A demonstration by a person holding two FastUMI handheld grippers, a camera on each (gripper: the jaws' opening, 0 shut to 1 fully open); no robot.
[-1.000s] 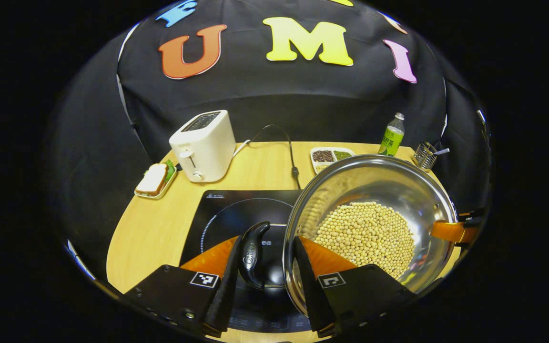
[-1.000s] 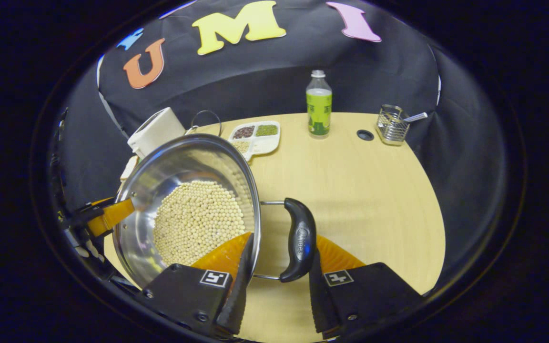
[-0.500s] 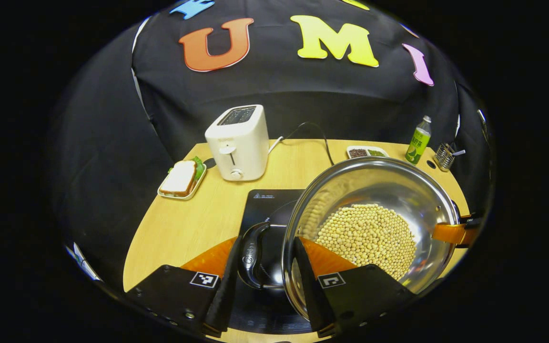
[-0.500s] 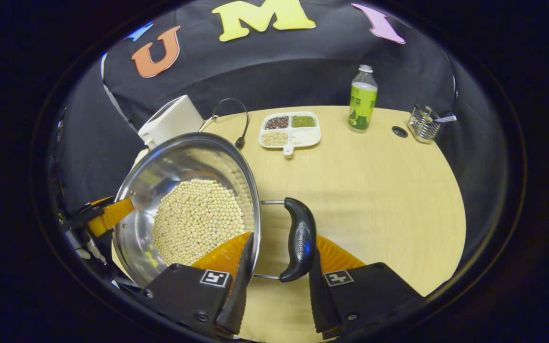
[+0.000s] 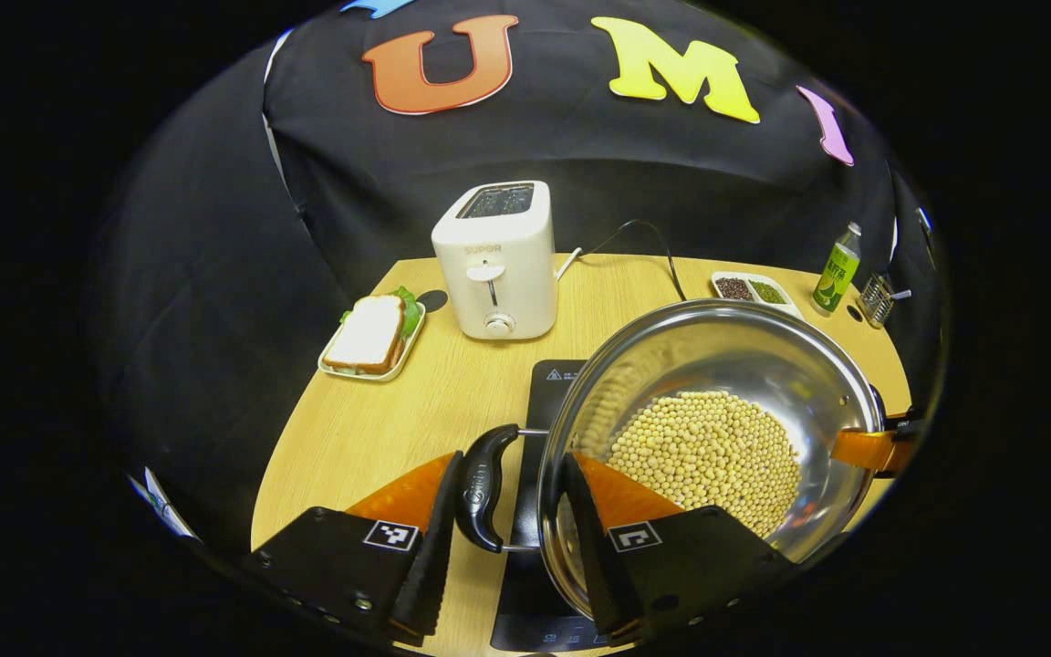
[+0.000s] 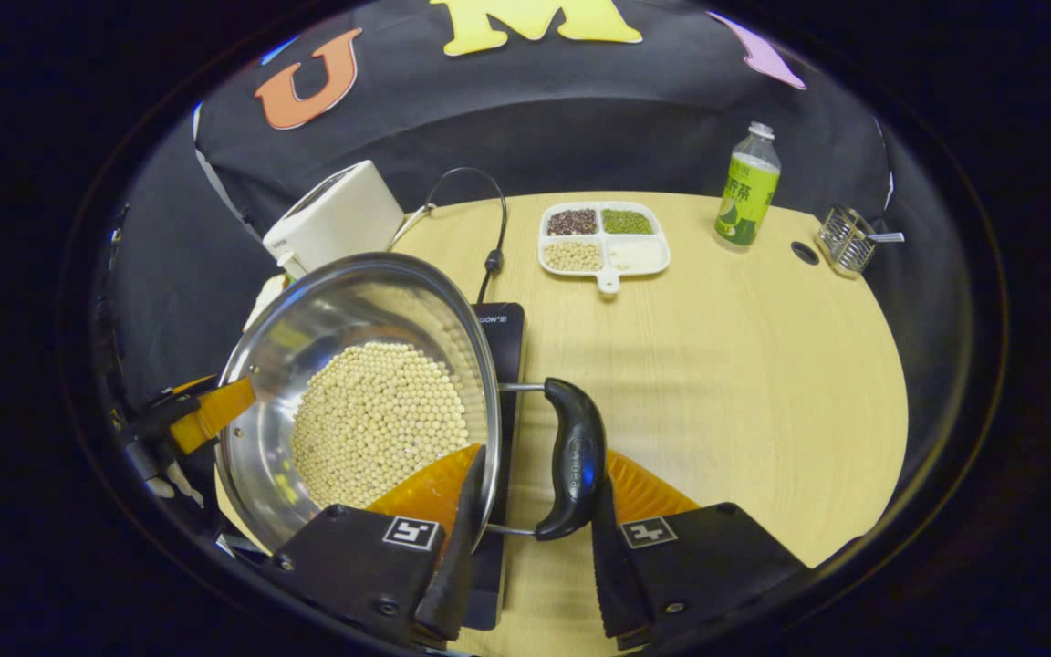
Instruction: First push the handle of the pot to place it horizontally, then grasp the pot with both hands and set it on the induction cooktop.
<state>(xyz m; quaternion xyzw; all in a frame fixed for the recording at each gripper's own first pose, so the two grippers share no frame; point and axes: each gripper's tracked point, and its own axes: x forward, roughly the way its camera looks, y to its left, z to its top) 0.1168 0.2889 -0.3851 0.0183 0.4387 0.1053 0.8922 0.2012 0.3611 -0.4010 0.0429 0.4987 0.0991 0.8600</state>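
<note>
- Round pale wood worktop in a booth, black cloth wall behind it.
- Steel pot holds a heap of pale beans; seen in the left gripper view above the black cooktop, whether it touches the cooktop cannot be told.
- Left gripper: fingers closed around the pot's rim and its black side handle, one finger outside the handle, the other inside the pot wall; both press on it.
- Right gripper: same grip on the opposite black handle, fingers narrowed onto rim and handle.
- In the right gripper view the far gripper's finger touches the pot's far rim, a bit of hand below it.
- Cooktop mostly hidden under the pot; just a strip with a corner mark shows left of the pot in the left gripper view, a dark edge right of the pot in the right gripper view.
- Behind the pot: white toaster with cord, sandwich on a tray left of the toaster.
- Right of the toaster: divided dish with dark, green and pale grains, green bottle, wire holder at the far right edge, small and blurry.
- Round hole in the worktop between the bottle and the holder.
- Pot's near wall is cut off by the fingers in both views.
</note>
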